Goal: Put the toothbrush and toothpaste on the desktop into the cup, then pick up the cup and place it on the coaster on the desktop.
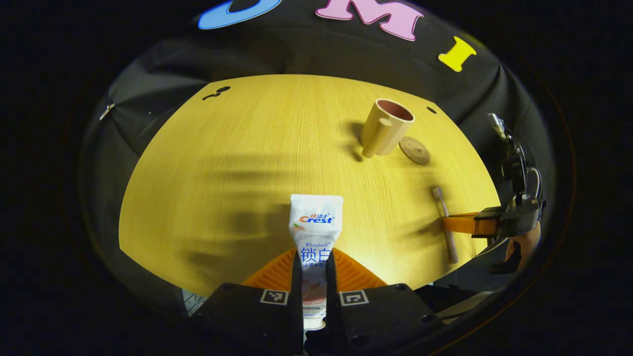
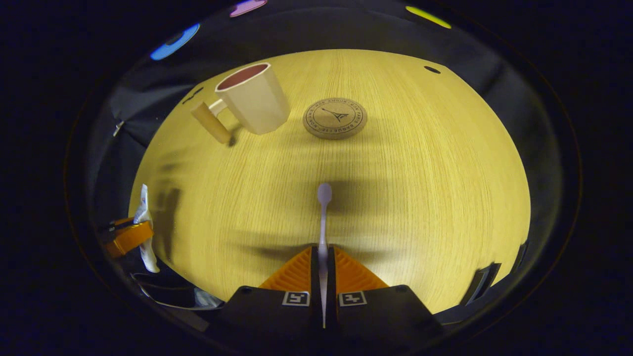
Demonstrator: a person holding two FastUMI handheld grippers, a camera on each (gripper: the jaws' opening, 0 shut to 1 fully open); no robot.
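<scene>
My left gripper is clamped on a soft white plastic toothpaste tube, held near its cap end; it should flex, so I grip gently. My right gripper is clamped on a thin, stiff, pale toothbrush, light and likely slippery. Ahead of both grippers, on the yellow wooden worktop, stands a cream handled cup, just beside a round cork coaster.

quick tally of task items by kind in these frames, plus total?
cup: 1
coaster: 1
toothbrush: 1, held in the right gripper
toothpaste: 1, held in the left gripper
Total: 4
</scene>
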